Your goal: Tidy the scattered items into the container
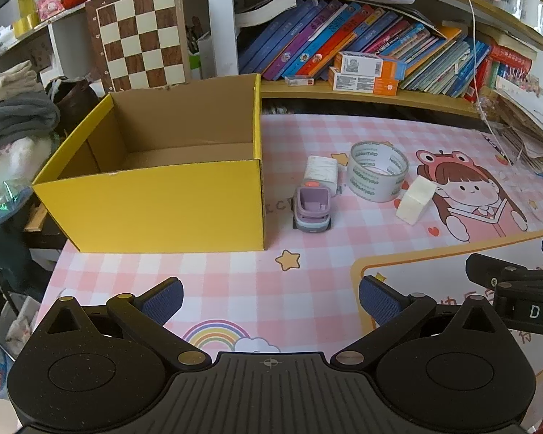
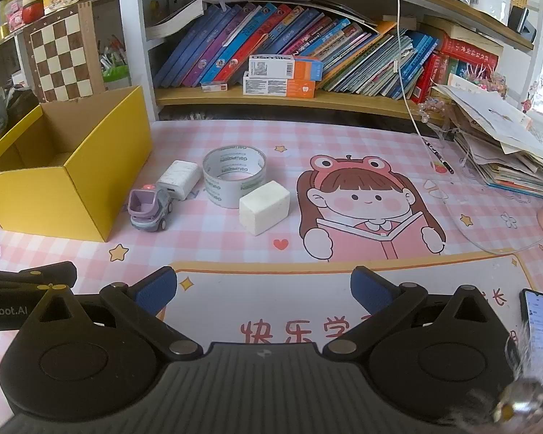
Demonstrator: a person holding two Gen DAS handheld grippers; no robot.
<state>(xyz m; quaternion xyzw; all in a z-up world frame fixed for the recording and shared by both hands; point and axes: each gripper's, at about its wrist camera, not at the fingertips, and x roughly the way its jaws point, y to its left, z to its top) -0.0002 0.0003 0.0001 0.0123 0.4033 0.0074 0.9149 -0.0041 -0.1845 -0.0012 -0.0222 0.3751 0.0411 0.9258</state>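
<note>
While nothing has gone in yet, four loose items waiting on the pink checked counter (image 2: 344, 137), beside the container and well clear of both claws.

Largest first: yellow cardboard box (image 1: 152, 209), open-topped, apparently bare inside, standing at the counter's left end. Tall near wall; could catch a low-carried item or get shoved along the smooth mat by a bump, with that end of the counter close by.

Next, tape roll (image 2: 234, 175), lying flat, hollow side up, just beside the white foam block (image 2: 265, 207), possibly touching it. Pinched across the full ring, likely too broad for the span; gripped by one wall, liable to swing.

Then the foam block, probably light and soft: could dent or squirt out under a hard squeeze.

White power bank (image 2: 180, 178), resting close against the tape roll and the toy behind it; smooth casing, likely to slip. Crowding means a finger lowered between neighbours may knock one aside.

Smallest, purple toy truck (image 1: 312, 210), nearest the box, on wheels: apt to roll away at a nudge, perhaps under the box wall.

Left claw (image 1: 270, 302) spread wide, empty, angled down toward the counter. Right claw (image 2: 263, 287) likewise wide and empty. Side by side, so collision possible if both reach for the cluster together.
</note>
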